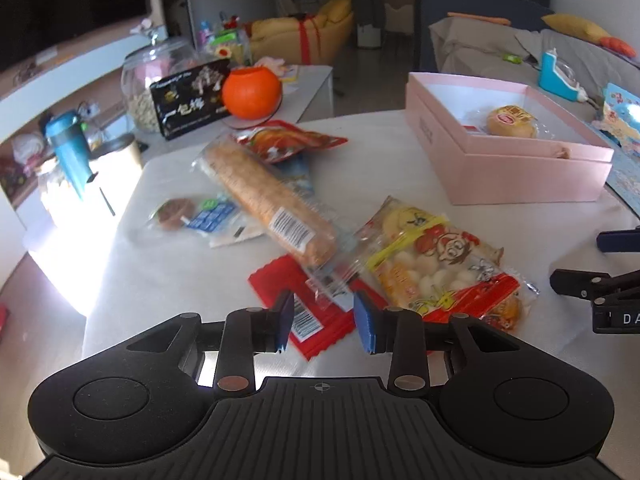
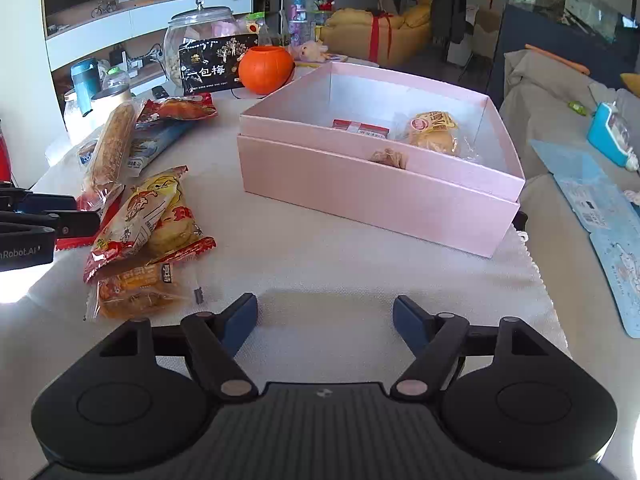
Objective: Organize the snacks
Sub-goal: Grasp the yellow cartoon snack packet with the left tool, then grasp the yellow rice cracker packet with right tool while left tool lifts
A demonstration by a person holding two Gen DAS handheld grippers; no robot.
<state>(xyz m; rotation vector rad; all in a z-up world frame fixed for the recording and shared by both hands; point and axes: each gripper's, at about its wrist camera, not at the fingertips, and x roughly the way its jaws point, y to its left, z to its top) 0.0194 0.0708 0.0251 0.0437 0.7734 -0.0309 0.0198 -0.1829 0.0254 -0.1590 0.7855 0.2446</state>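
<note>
- Snacks: most lie loose on the white table (image 2: 360, 280), left of the pink box (image 2: 380, 192); box already holds a round bun pack (image 2: 434, 130) and a small red pack (image 2: 360, 127), so you're partway thru, pick phase.
- Your left gripper (image 1: 322, 320): jaws parted, nothing held, hovering over the flat red packet (image 1: 280, 280) and the crimped clear end of the cracker sleeve (image 1: 272, 204). Contact w/ either: can't tell.
- Your right gripper (image 2: 324, 320): spread wide, empty, over bare cloth just in front of the box.
- Cracker sleeve: long axis runs diagonal, far-left to near-right in left wrist view; barcode end points at your left gripper.
- Yellow-red cartoon bag (image 1: 436, 264): just right of sleeve end, overlapping an orange pastry pack (image 2: 140, 288).
- Next, my read: settle on one target, drop lower, close across the sleeve's narrow width, not along it. Thin crimp may slip.
</note>
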